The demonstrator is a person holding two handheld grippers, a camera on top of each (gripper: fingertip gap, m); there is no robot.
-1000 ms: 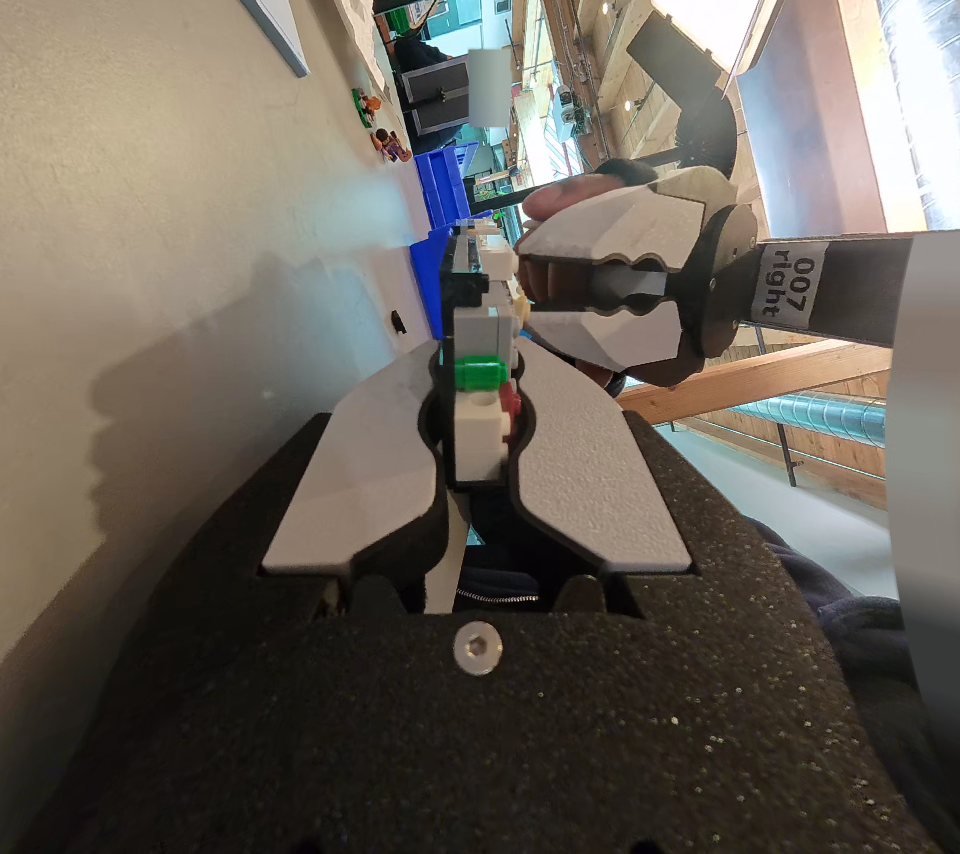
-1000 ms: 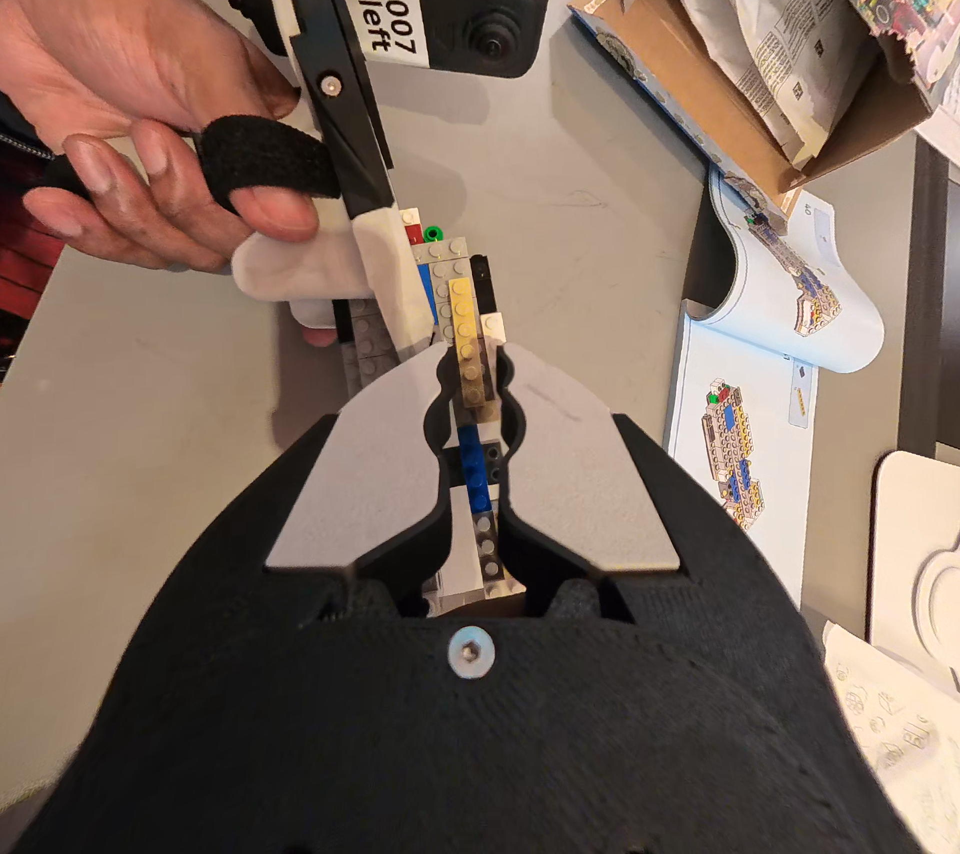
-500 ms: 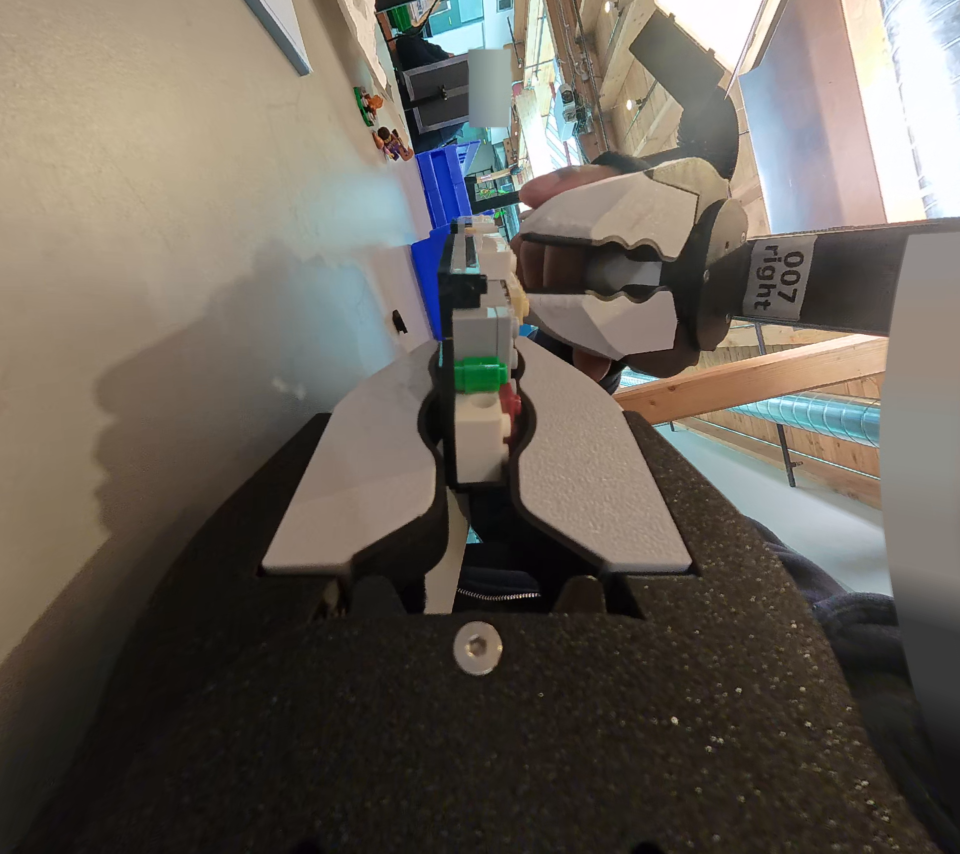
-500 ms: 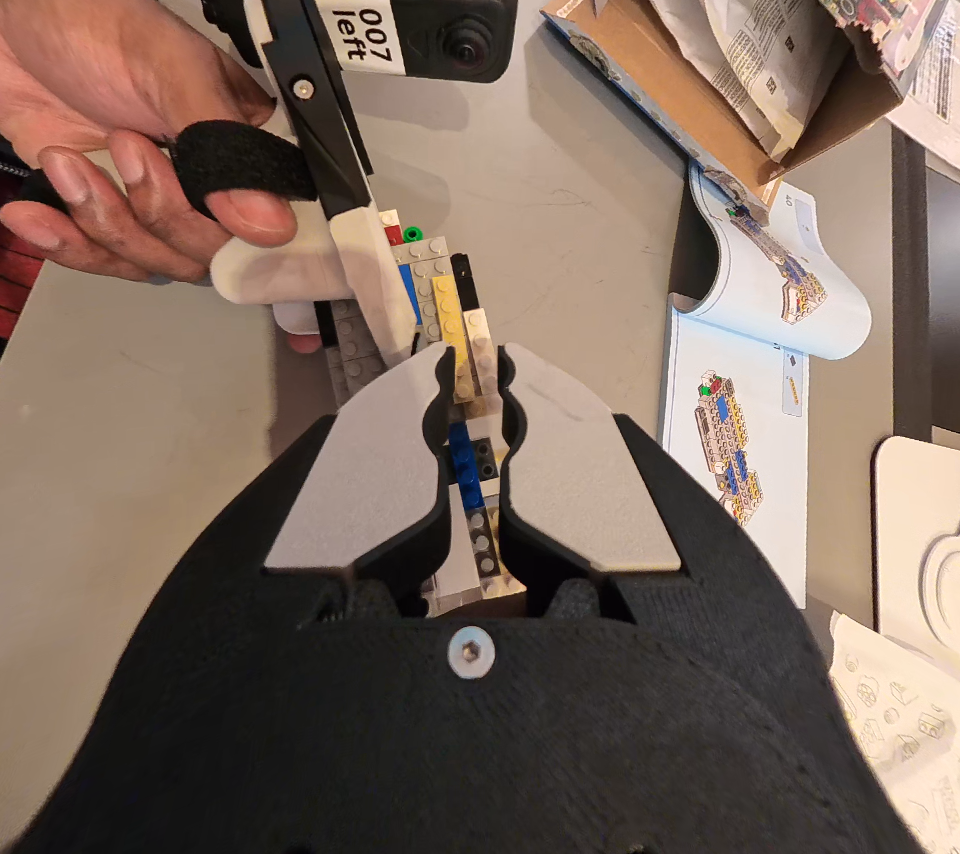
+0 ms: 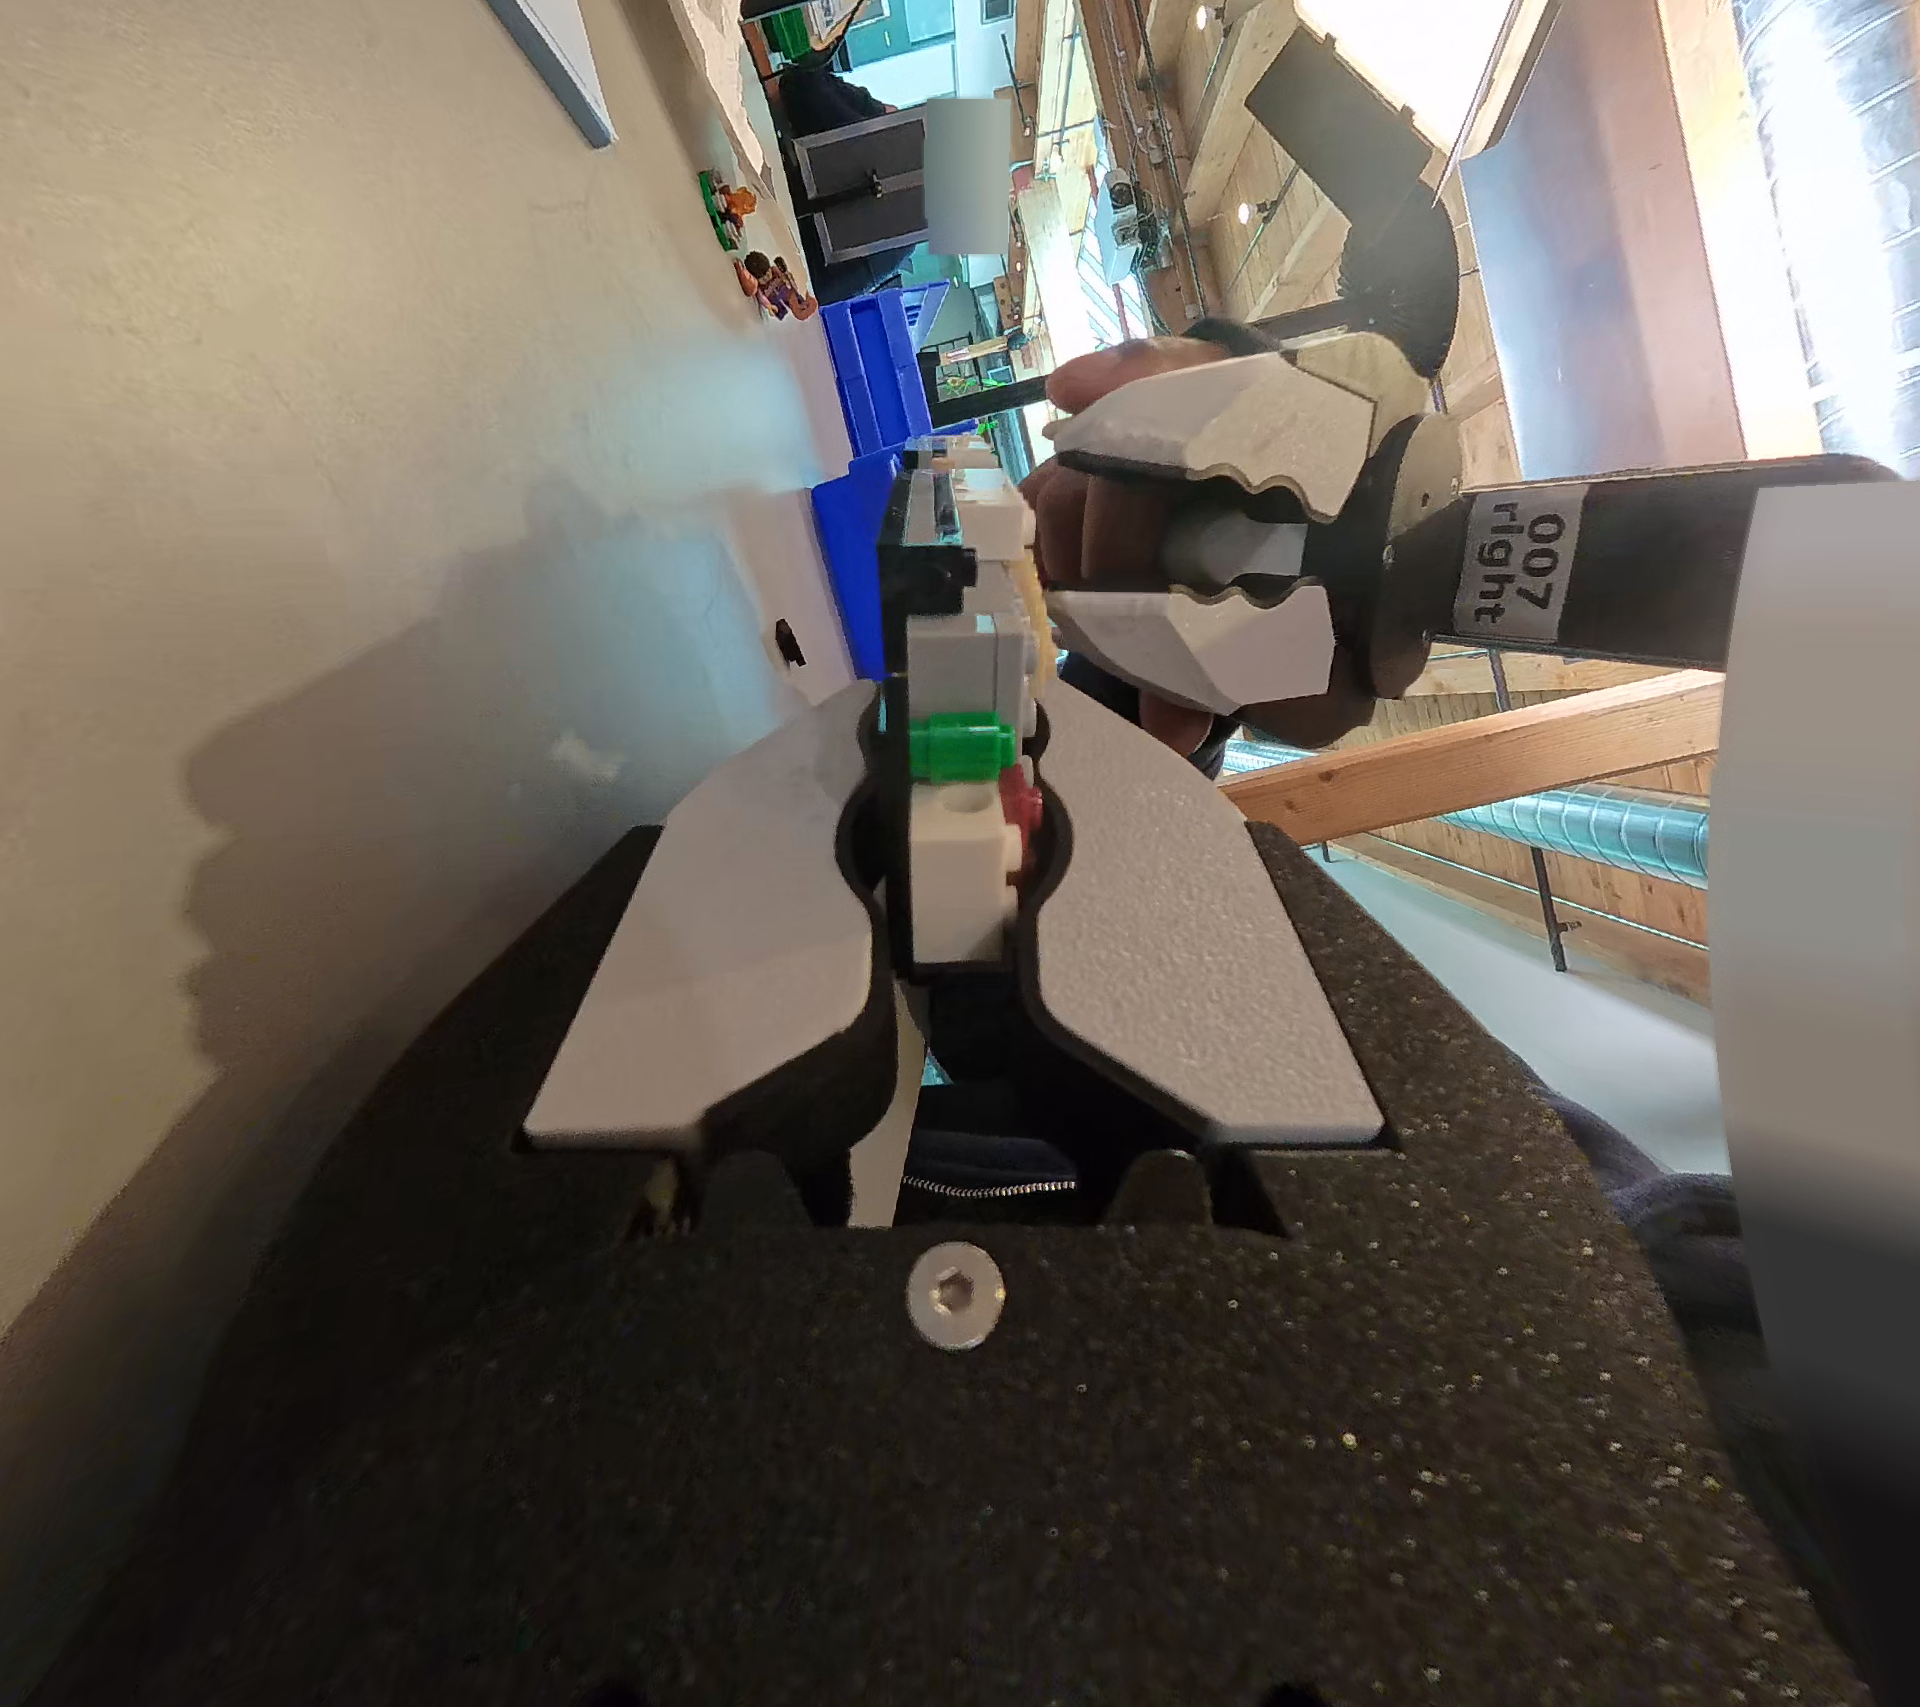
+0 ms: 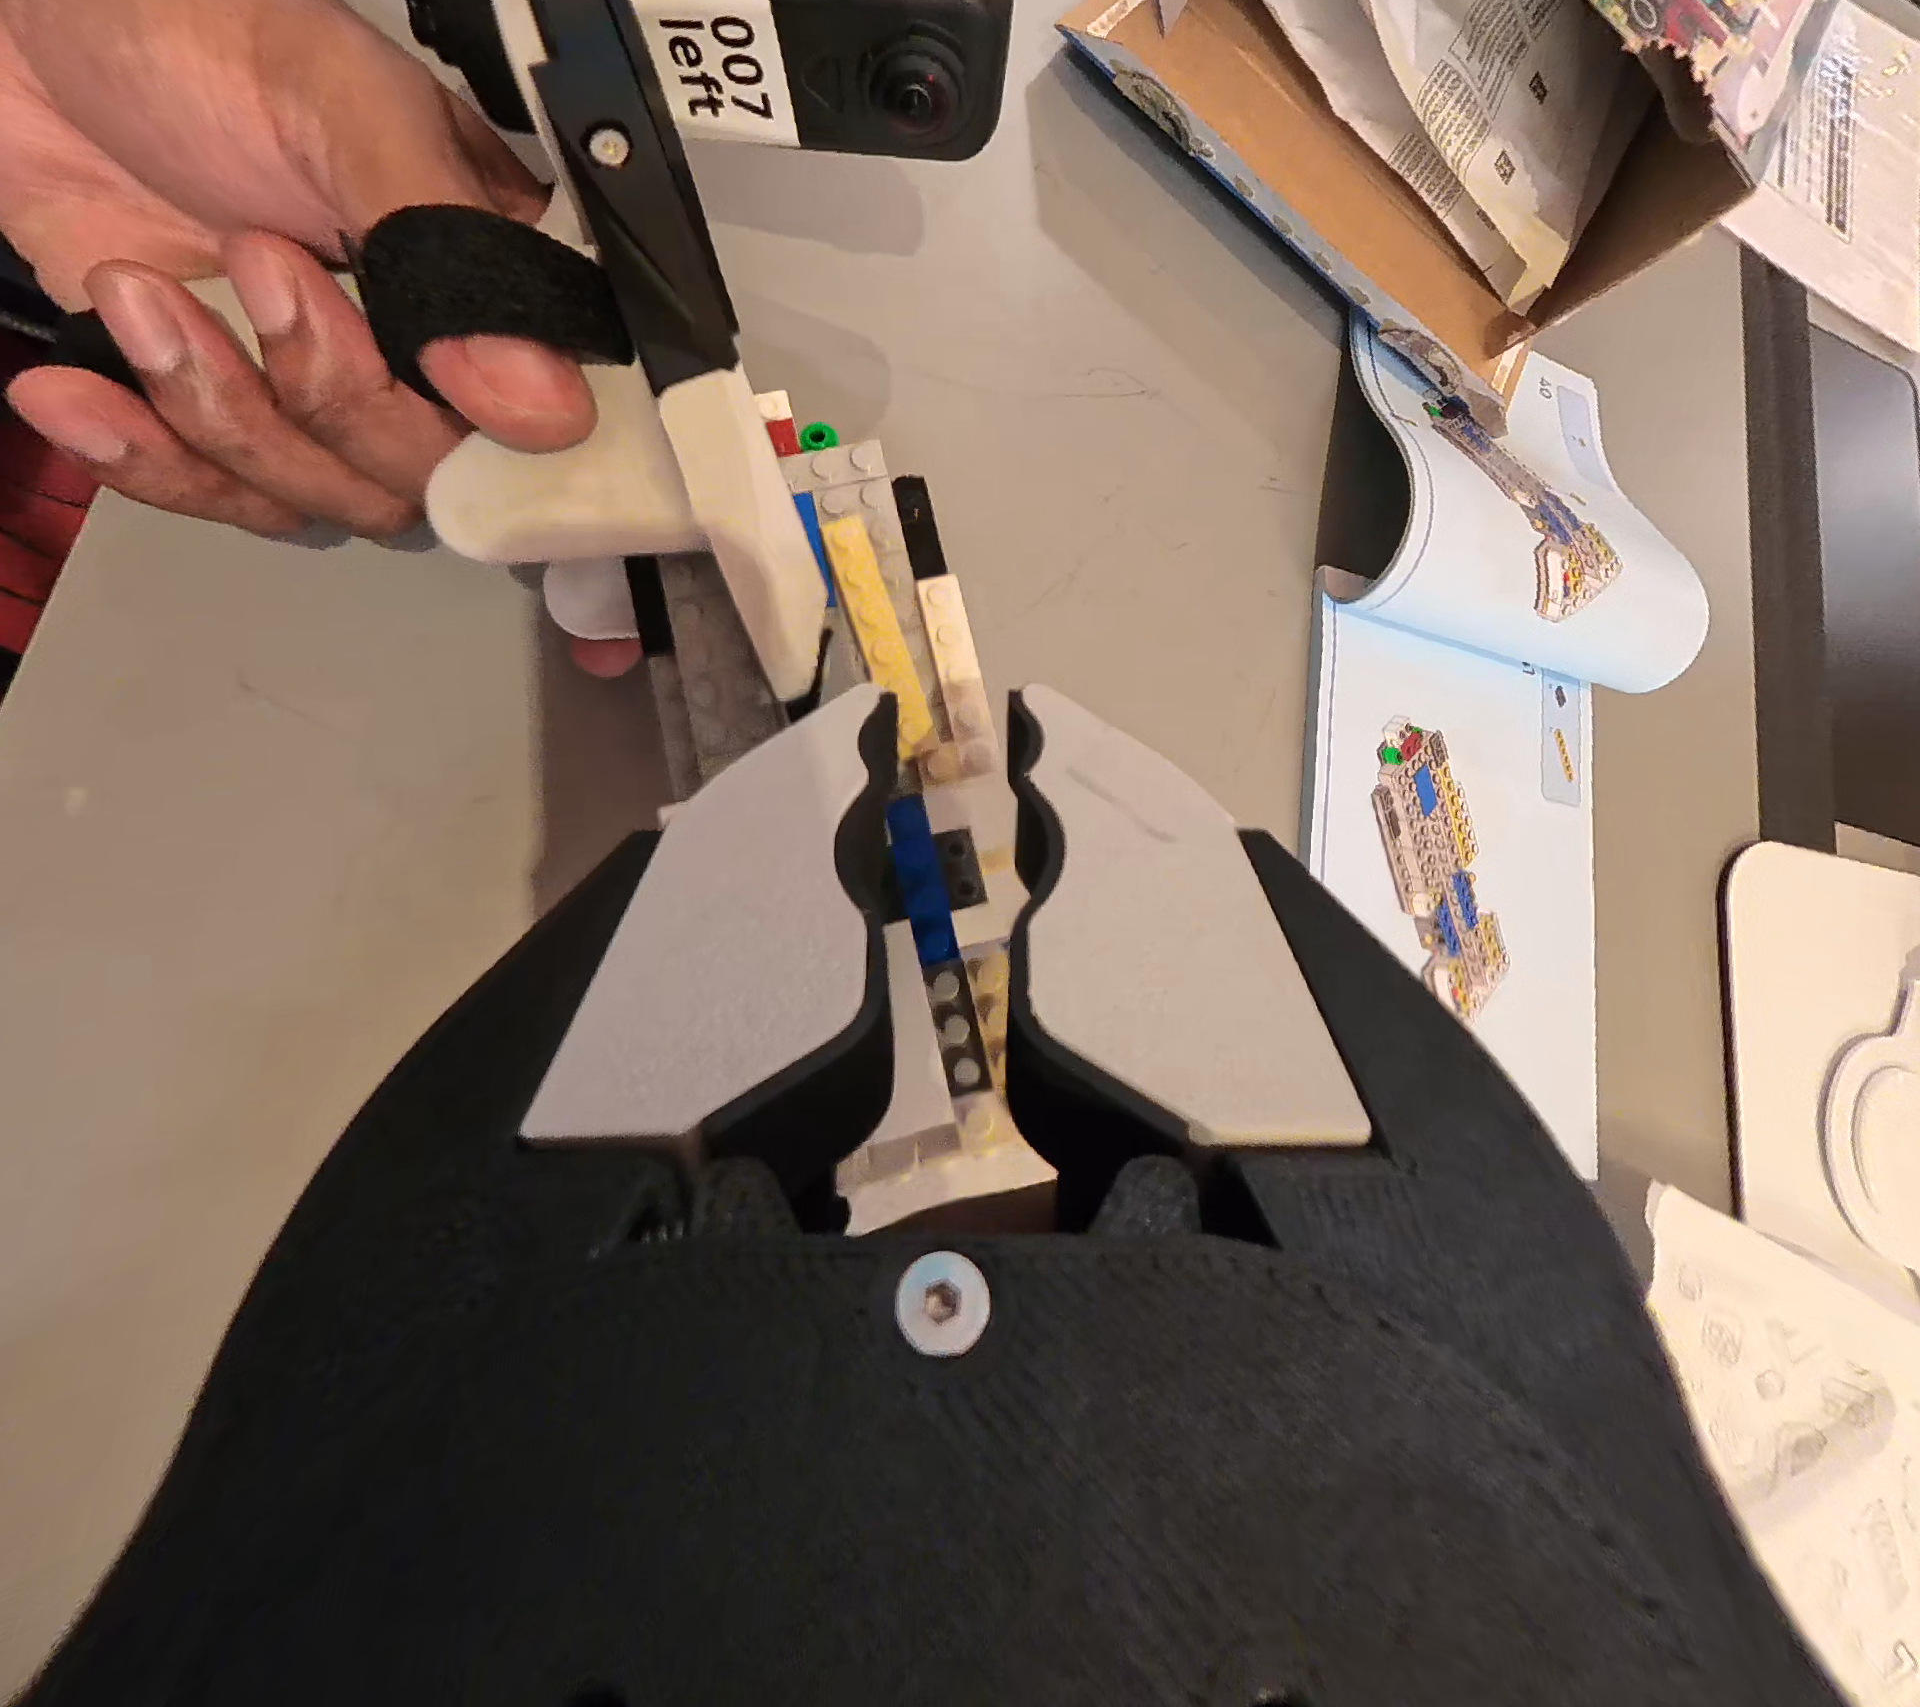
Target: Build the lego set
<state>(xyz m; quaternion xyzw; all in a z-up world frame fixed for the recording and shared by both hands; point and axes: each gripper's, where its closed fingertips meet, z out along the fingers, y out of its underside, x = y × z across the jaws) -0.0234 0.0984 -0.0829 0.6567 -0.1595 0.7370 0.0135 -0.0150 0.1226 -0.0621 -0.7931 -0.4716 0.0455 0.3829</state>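
Brick model (image 6: 883, 618), multicoloured, held edge-on above grey bench (image 6: 260, 826). Left hand-held gripper (image 5: 956, 722) clamped on model's end, both pads pressed against white, green, red bricks. Right hand-held gripper (image 6: 945, 712) parted around model's tan and white plates, gap visible at right pad, nothing gripped. Farther right on bench: open instruction booklet (image 6: 1455, 826), cardboard box (image 6: 1351, 130).

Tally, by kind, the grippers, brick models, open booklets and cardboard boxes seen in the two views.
Grippers: 2, the left gripper and the right gripper
Brick model: 1
Open booklet: 1
Cardboard box: 1
Total: 5
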